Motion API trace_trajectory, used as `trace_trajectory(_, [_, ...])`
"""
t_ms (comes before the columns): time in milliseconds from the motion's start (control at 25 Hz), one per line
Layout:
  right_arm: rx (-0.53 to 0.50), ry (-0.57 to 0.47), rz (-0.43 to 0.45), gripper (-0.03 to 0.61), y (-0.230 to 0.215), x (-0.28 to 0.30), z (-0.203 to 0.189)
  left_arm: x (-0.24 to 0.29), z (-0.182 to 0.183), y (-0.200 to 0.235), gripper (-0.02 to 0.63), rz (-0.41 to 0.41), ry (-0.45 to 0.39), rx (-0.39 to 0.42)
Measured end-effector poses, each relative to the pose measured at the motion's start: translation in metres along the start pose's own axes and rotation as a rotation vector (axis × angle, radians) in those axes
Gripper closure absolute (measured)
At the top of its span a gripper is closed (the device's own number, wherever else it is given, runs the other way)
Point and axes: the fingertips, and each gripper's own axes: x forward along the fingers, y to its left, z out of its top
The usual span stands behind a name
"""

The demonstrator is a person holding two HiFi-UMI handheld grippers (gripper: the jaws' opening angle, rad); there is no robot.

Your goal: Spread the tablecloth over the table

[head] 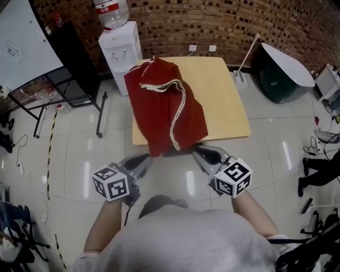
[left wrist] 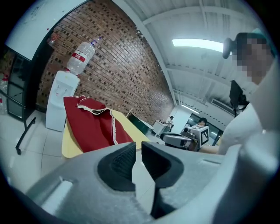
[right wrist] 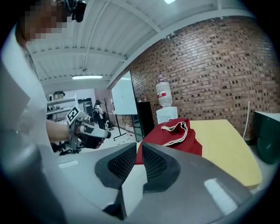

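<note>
Fingers point(left wrist: 117, 162) of the left gripper point(left wrist: 138, 148) stand a narrow slit apart with nothing between them. The right gripper point(right wrist: 139, 149) is the same: its dark ribbed pads point(right wrist: 154, 162) are slightly parted, and only a sliver of red cloth farther off shows through the gap. In the head view both tools are held low in front of the person's grey shirt point(head: 180, 239). The left gripper point(head: 144, 158) is on the left and the right gripper point(head: 198, 153) on the right. Each points toward the near edge of the table point(head: 226, 101), and each carries its marker cube point(head: 111, 183) at the near end.

Just past the jaw tips hangs the tablecloth point(head: 166, 109), red with a white trim. It is still bunched and folded, not spread. It covers the left part of the pale yellow tabletop, from the far left corner down to the near edge, where a flap droops over. The right half of the top is bare. Whether either gripper touches the hanging hem cannot be told from above; each gripper's own view shows the cloth beyond its tips.

Farther off, left of the table's far corner, stands a white water dispenser point(head: 121, 53) with a bottle point(head: 111, 11) on top. A whiteboard point(head: 24, 42) leans at far left, and a dark round bin with a white lid point(head: 284, 74) sits at far right. A brick wall point(head: 239, 21) closes the scene.
</note>
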Motion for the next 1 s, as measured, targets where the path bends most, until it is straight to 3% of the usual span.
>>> trace_trajectory(320, [-0.070,0.098,0.072,0.512,-0.018,0.053,-0.026,0.023,-0.036,0.060,0.434,0.076,0.098,-0.069])
trace_trajectory(440, [-0.158,0.153,0.102,0.486,-0.024,0.072,-0.042,0.036,-0.061,0.096,0.423,0.110,0.167,-0.087])
trace_trajectory(560, [-0.310,0.221,0.126,0.441,-0.023,0.085,-0.063,0.047,-0.082,0.114,0.423,0.078,0.177,-0.196])
trace_trajectory(680, [-0.461,0.255,0.101,0.405,-0.023,0.096,-0.073,0.058,-0.094,0.127,0.402,0.040,0.171,-0.249])
trace_trajectory(760, [-0.554,0.277,0.081,0.391,-0.023,0.101,-0.079,0.064,-0.106,0.133,0.361,0.007,0.176,-0.294])
trace_trajectory(1000, [-0.716,0.330,0.042,0.364,-0.025,0.114,-0.098,0.073,-0.114,0.136,0.339,-0.079,0.121,-0.396])
